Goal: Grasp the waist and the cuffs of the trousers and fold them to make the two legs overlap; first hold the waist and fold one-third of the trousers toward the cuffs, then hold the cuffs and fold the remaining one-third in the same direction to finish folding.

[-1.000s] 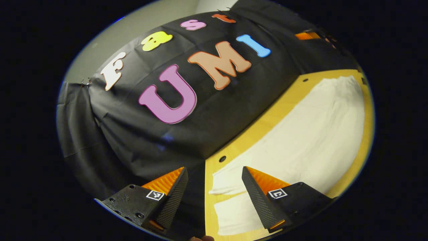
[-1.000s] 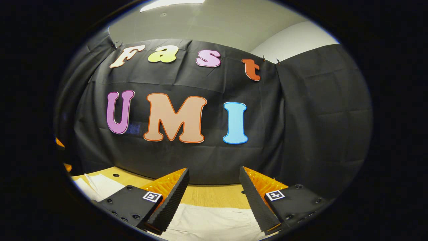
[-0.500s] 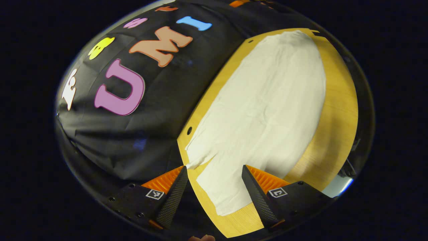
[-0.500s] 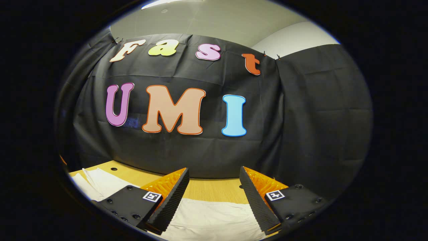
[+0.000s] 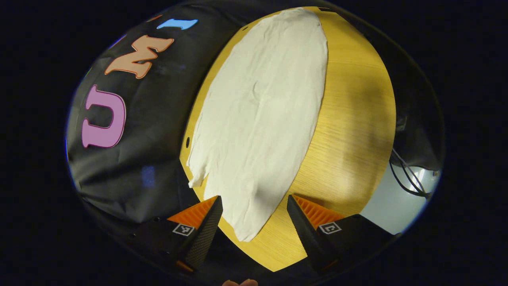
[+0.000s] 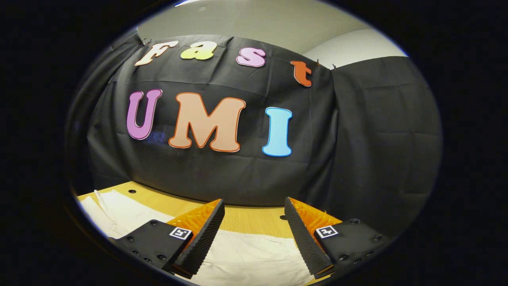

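In the left gripper view, the cream trousers (image 5: 262,119) are lying flat on the wooden table (image 5: 353,131), running from frame centre to the top. The left gripper (image 5: 254,212) is hanging wide apart above their near end, gripping nothing. In the right gripper view, the right gripper (image 6: 254,216) is likewise gaping, empty, over trousers at lower frame.

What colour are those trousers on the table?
Plain cream-white trousers, best seen in the left gripper view.

A wooden table (image 5: 349,119) carries cream trousers (image 5: 258,119) spread flat along its length.
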A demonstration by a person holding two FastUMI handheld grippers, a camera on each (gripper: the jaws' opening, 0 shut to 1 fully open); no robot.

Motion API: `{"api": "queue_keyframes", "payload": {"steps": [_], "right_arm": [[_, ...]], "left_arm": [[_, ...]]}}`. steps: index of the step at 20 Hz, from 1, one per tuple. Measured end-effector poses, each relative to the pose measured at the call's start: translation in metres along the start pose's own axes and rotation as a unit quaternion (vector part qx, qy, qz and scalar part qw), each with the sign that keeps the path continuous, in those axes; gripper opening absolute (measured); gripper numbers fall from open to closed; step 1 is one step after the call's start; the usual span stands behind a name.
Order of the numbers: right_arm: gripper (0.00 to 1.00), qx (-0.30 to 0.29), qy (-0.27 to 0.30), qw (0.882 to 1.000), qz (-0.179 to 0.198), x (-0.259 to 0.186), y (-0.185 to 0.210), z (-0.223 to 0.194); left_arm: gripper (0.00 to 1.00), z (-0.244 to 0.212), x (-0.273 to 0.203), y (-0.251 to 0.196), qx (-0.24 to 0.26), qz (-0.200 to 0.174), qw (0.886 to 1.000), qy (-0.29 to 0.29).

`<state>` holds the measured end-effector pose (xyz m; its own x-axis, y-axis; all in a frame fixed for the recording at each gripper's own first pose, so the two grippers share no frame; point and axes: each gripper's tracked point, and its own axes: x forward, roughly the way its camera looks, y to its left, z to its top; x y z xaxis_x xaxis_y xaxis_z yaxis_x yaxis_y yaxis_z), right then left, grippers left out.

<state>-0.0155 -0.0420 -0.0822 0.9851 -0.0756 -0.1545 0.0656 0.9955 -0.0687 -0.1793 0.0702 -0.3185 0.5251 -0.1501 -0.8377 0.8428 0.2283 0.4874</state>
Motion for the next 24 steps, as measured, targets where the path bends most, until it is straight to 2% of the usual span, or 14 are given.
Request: {"api": "queue_keyframes", "payload": {"steps": [3,5,6,11,15,17,18,20,22,24], "right_arm": [[0.97,-0.012,-0.002,1.0,-0.004,-0.002,-0.005,0.002],[0.97,-0.016,-0.002,1.0,-0.008,-0.003,-0.01,0.001],[0.97,-0.017,-0.001,1.0,-0.011,-0.003,-0.012,-0.001],[0.97,-0.018,0.003,1.0,-0.026,-0.005,-0.024,-0.004],[0.97,-0.022,0.007,0.999,-0.03,-0.007,-0.027,-0.01],[0.97,-0.028,0.006,0.999,-0.031,-0.008,-0.029,-0.01],[0.98,-0.031,0.006,0.999,-0.03,-0.009,-0.031,-0.011],[0.98,-0.035,0.001,0.999,-0.025,-0.012,-0.031,-0.009],[0.97,-0.054,0.0,0.998,-0.026,-0.014,-0.038,-0.012],[0.97,-0.084,0.013,0.996,-0.021,-0.014,-0.043,-0.022]], "left_arm": [[0.97,0.006,0.006,0.0,0.023,-0.007,1.0,-0.002],[0.96,0.005,0.011,-0.002,0.021,-0.016,1.0,0.002],[0.91,0.007,0.014,0.001,0.026,-0.016,1.0,0.002],[0.91,0.013,0.029,0.011,0.05,-0.009,0.999,-0.003],[0.89,0.016,0.039,0.023,0.047,0.001,0.999,0.003],[0.87,0.012,0.048,0.014,0.035,-0.019,0.999,0.01],[0.67,0.012,0.048,0.01,0.035,-0.026,0.999,0.014],[0.39,0.013,0.049,0.005,0.046,-0.028,0.998,0.017],[0.23,0.013,0.05,0.001,0.044,-0.027,0.998,0.02],[0.11,0.012,0.049,-0.004,0.033,-0.031,0.999,0.024]]}}
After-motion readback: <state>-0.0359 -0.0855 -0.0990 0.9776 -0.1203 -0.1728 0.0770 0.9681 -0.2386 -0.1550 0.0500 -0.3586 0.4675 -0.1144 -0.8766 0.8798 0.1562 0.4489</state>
